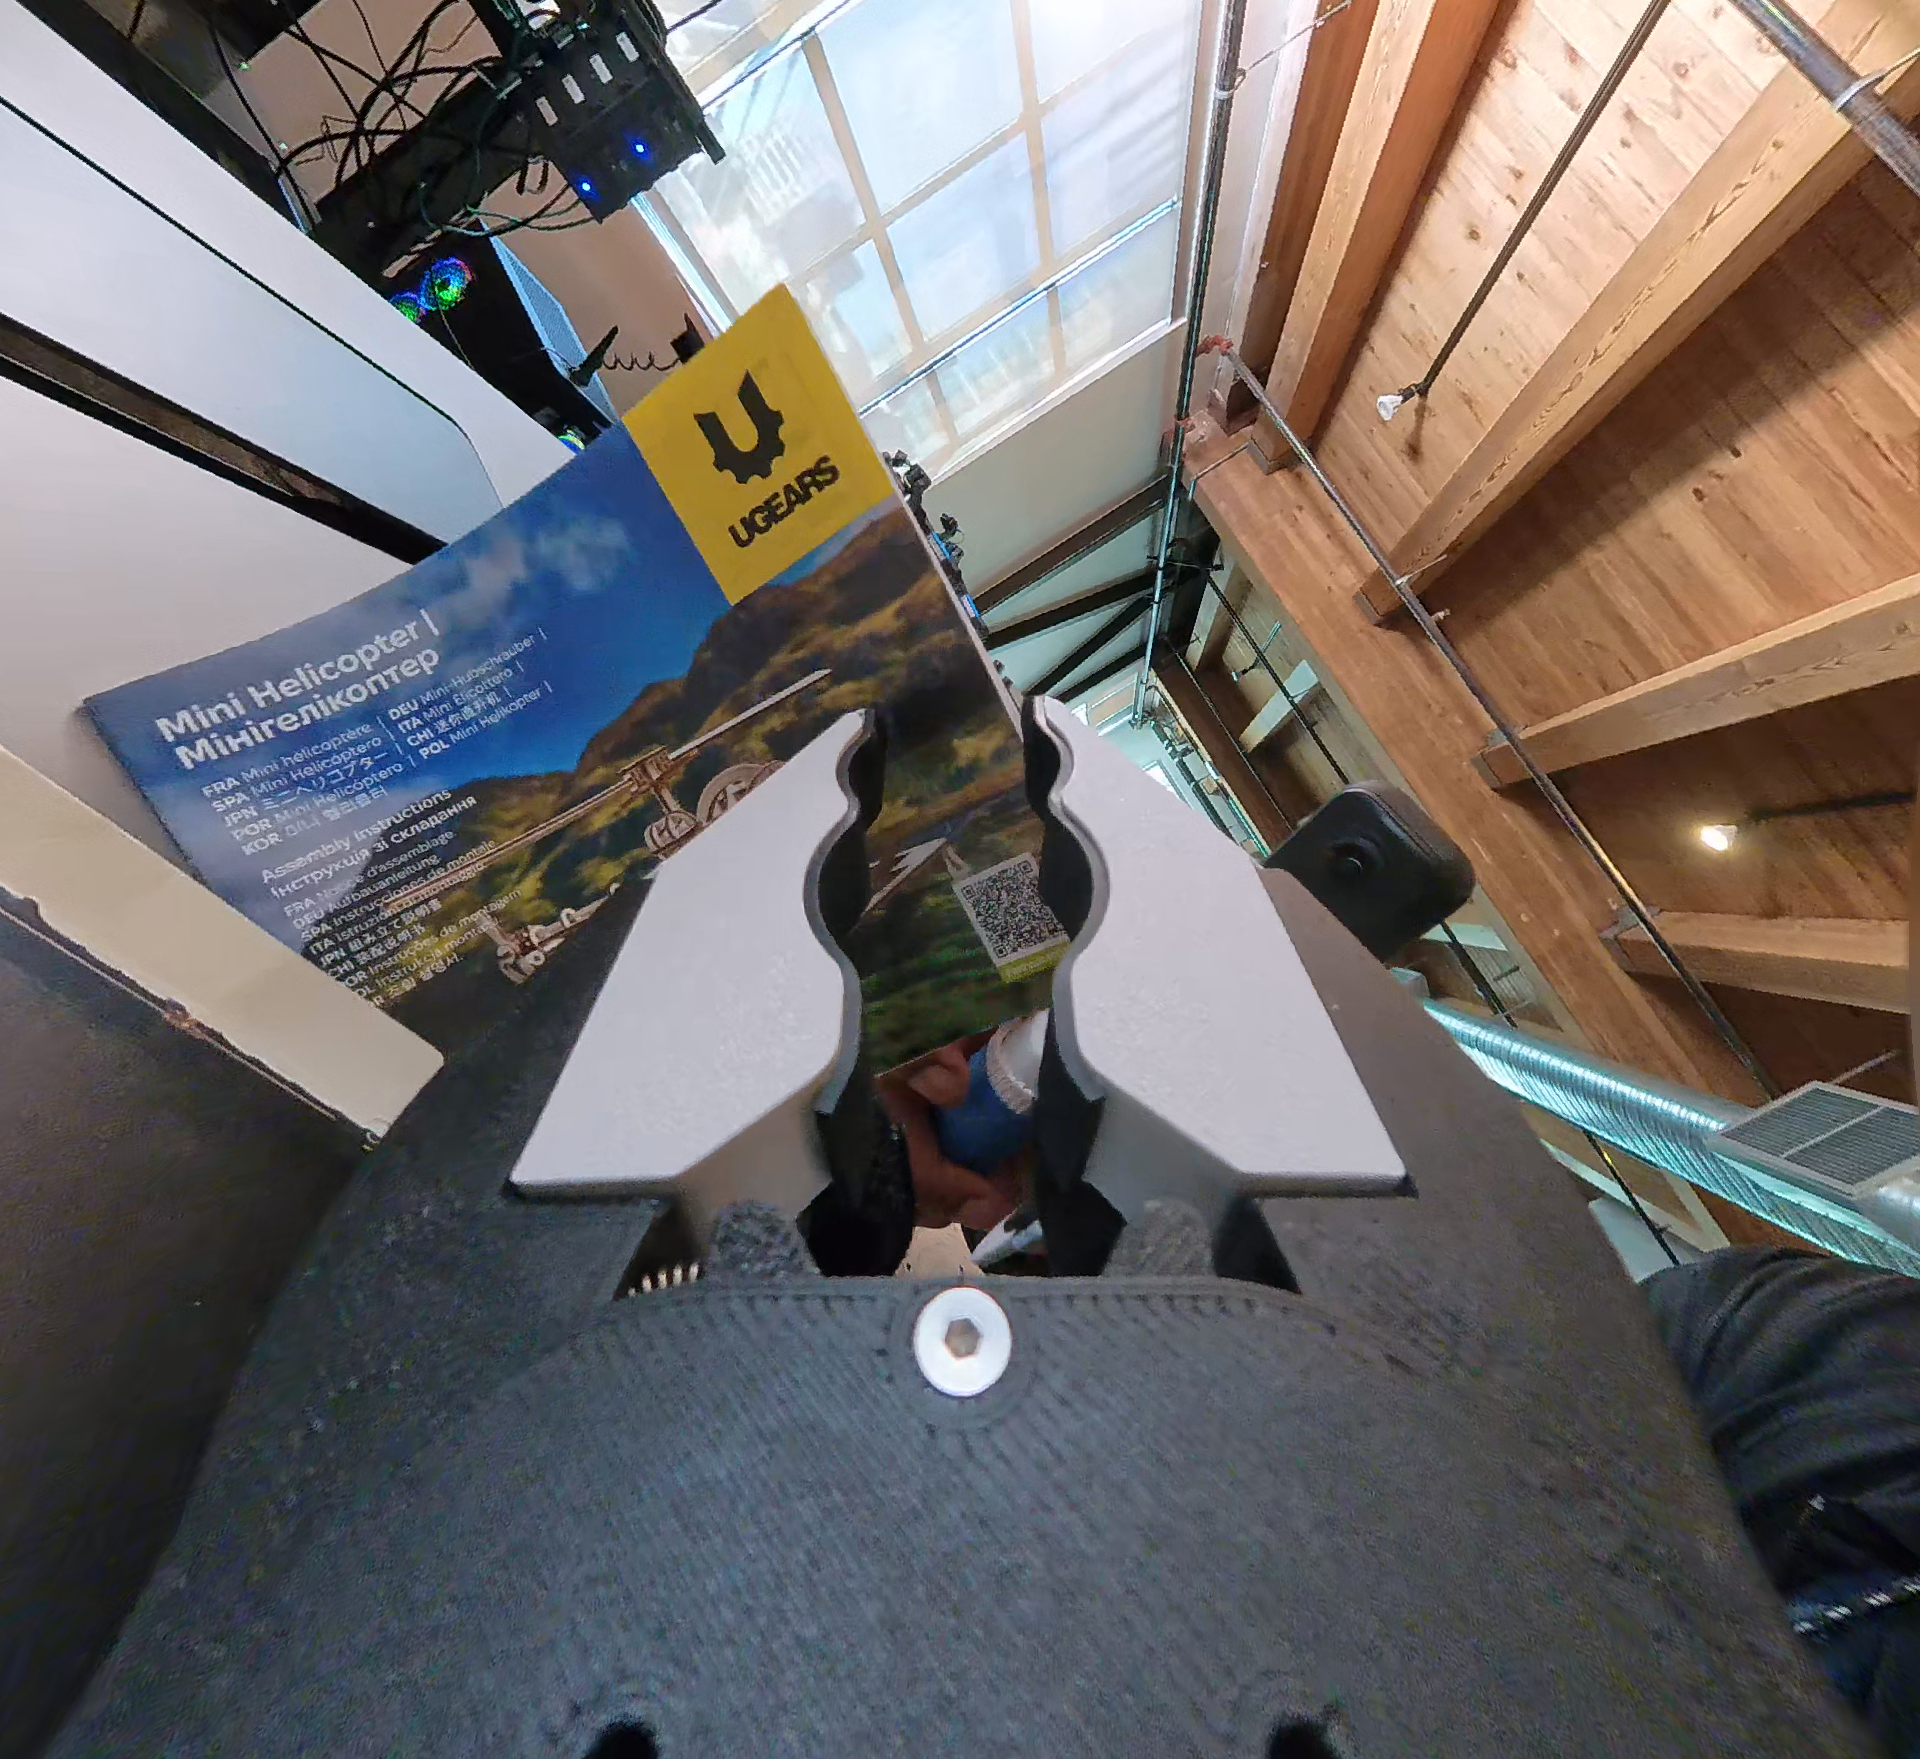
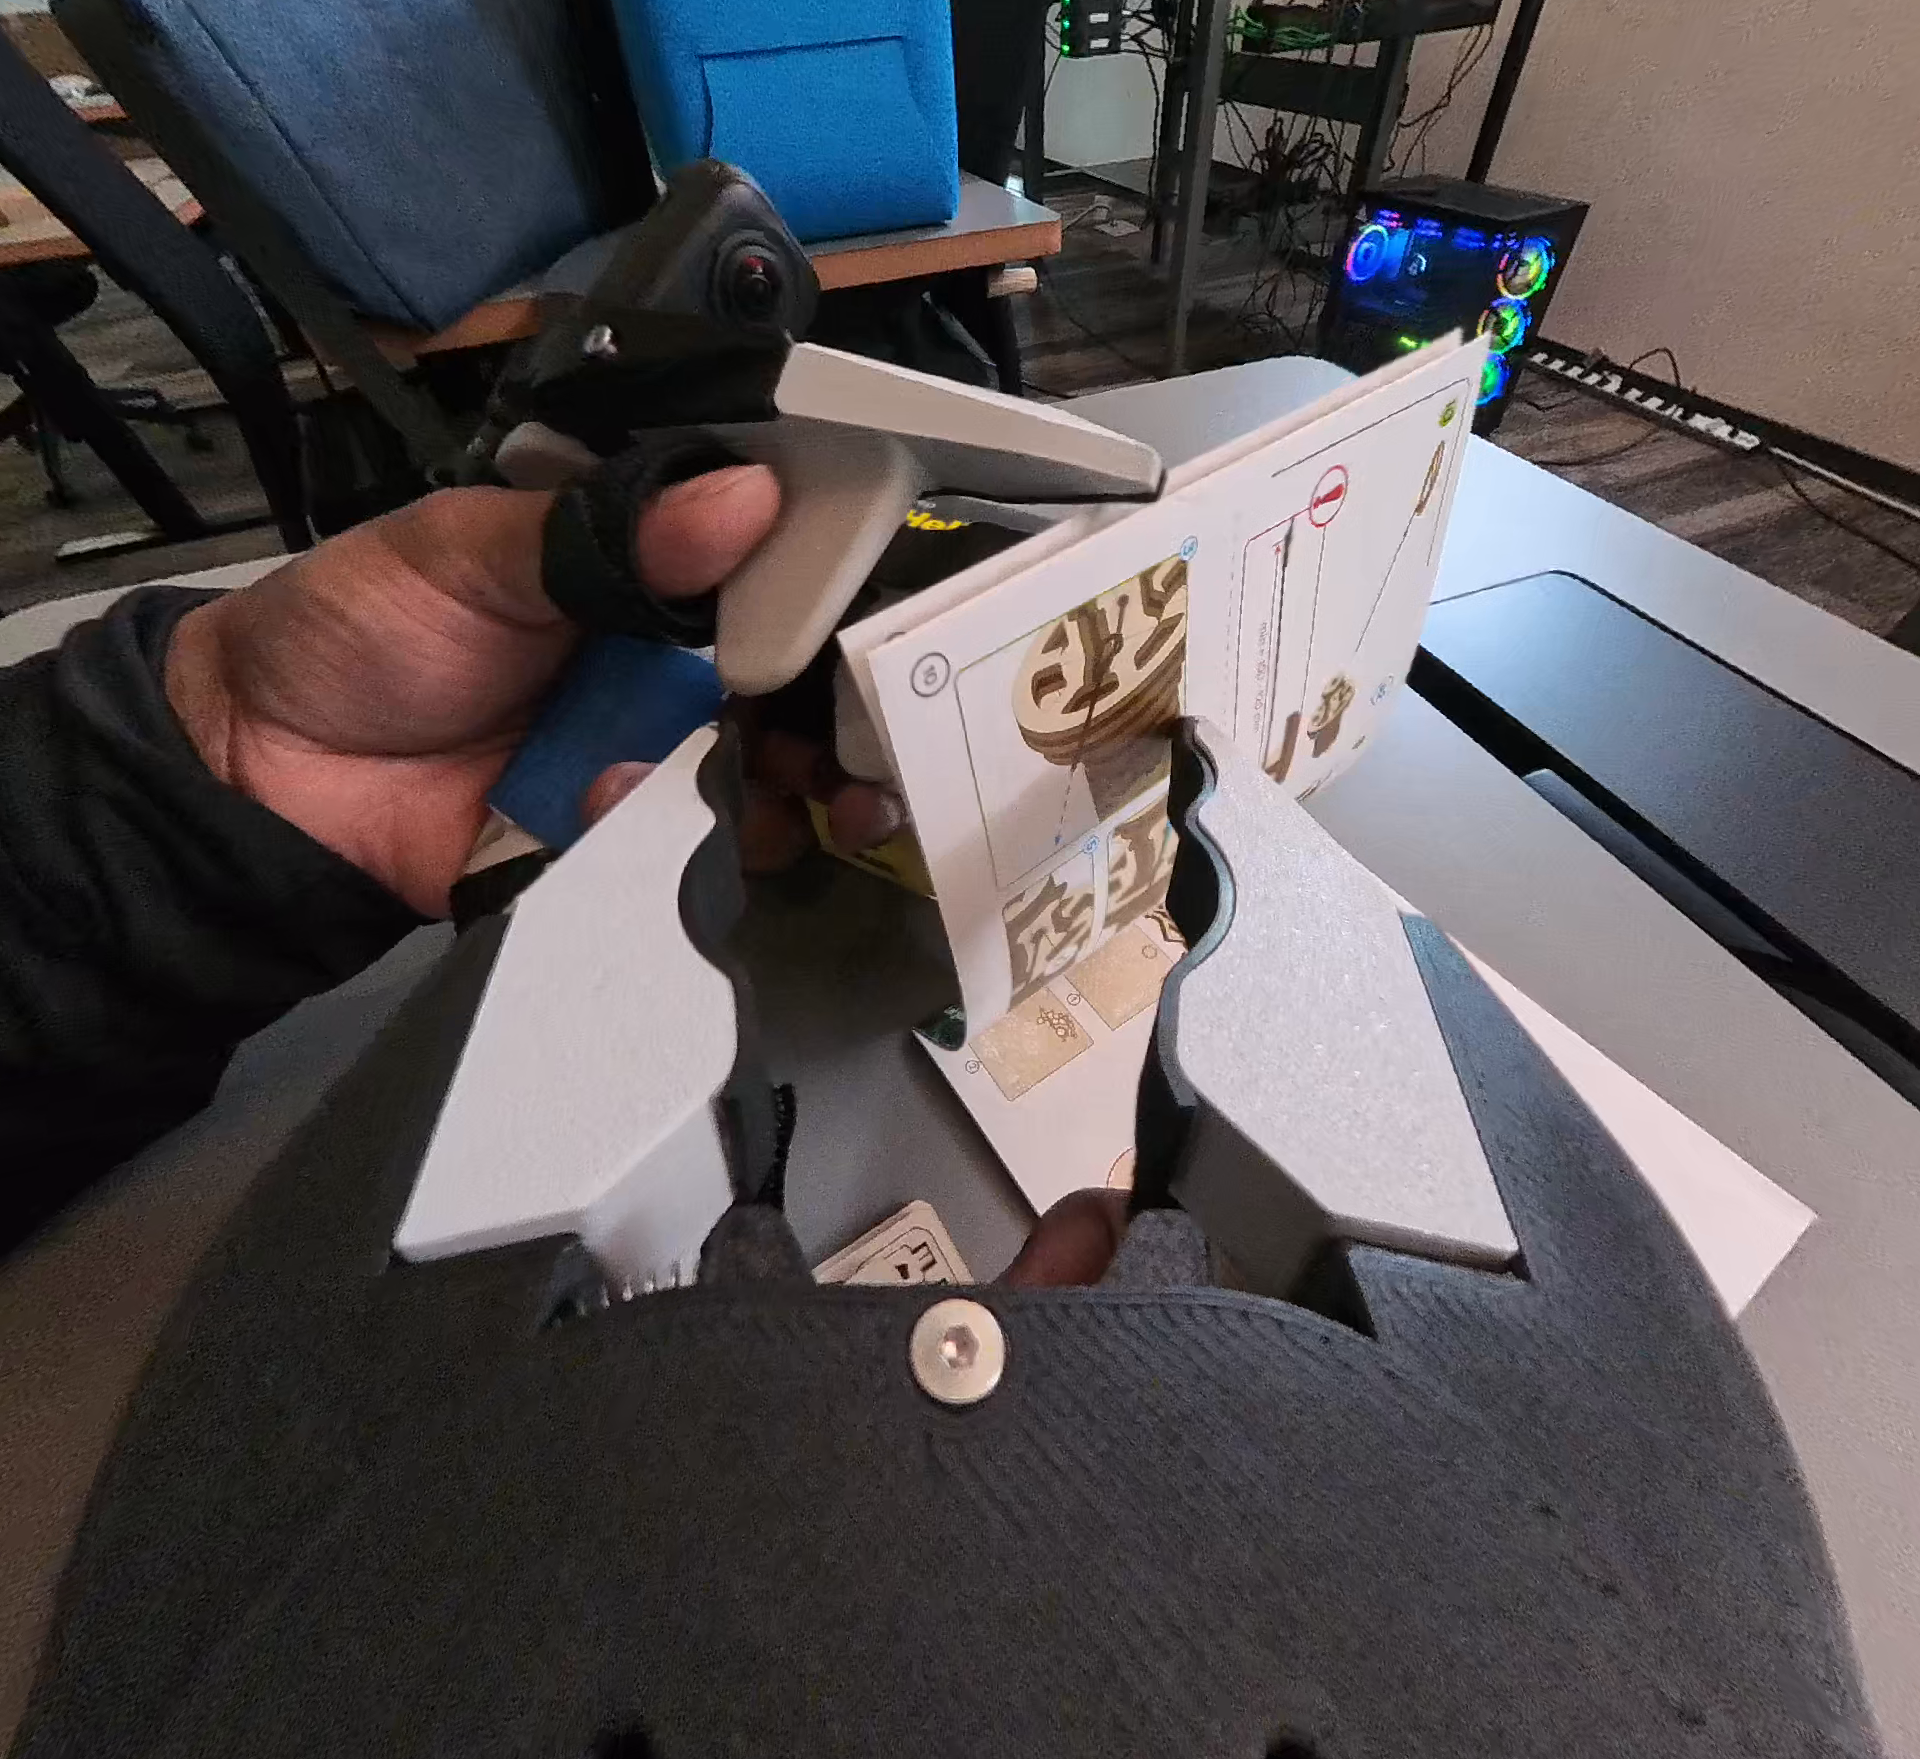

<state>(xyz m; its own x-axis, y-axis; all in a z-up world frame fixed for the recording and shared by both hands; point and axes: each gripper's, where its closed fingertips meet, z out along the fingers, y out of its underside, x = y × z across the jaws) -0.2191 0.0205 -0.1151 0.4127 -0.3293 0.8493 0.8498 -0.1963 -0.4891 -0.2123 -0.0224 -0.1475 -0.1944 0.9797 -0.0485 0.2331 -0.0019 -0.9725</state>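
Glossy paper, the blue-and-yellow instruction booklet (image 1: pixel 582 722), stands open above the white bench (image 2: pixel 1621 878). Your left gripper (image 1: pixel 948 743) has its jaws pinched on the cover's edge. Your right gripper (image 2: pixel 951 764) is wide open, holding nothing, one inner page (image 2: pixel 1049 774) between its jaws.

Left tool (image 1: pixel 951 733) pinching booklet (image 1: pixel 582 701); window (image 1: pixel 935 182) behind.

booklet (image 2: pixel 1164 649) stands upright across the bench (image 2: pixel 1538 888), blocking passage between the left gripper (image 2: pixel 1039 473) and right gripper (image 2: pixel 951 774); bench right of it lies open.
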